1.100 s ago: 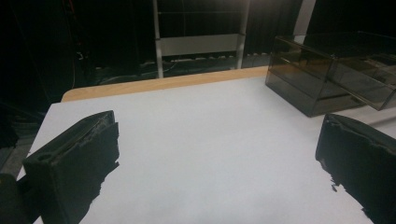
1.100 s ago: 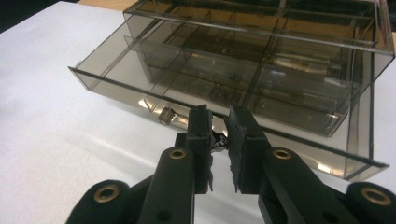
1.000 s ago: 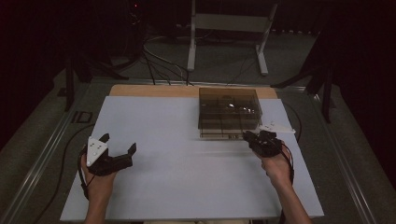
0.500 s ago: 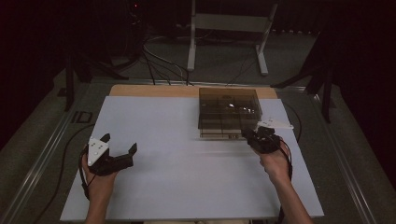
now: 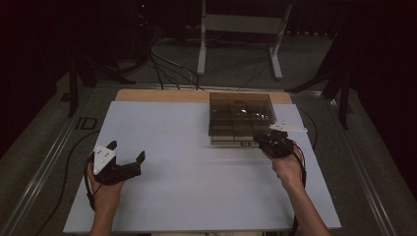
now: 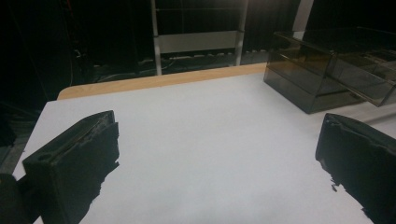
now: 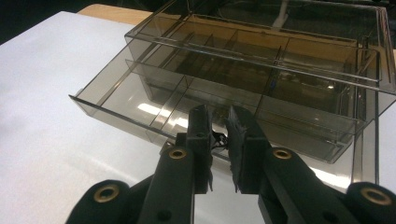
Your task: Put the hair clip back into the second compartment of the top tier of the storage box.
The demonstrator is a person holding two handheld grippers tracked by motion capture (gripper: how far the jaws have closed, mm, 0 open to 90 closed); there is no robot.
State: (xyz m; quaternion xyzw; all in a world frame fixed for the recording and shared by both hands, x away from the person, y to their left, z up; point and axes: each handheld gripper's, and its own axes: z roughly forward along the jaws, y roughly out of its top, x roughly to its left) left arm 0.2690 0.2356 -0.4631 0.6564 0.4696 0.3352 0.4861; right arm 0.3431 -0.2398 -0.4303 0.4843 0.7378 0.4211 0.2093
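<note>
Smoked clear plastic drawer box [image 5: 240, 117], upper centre-right of the high view, sits flat on the white table top, near its far edge. Bottom drawer [image 7: 187, 109] pulled partly out toward the lower left of the right gripper view, divided into compartments; contents too dim to tell. Box appears upper right in the left gripper view [image 6: 327, 70].

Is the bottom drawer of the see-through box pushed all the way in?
No, the bottom drawer sticks out from the front of the smoky see-through box, and the right gripper is closed at its front edge.
</note>
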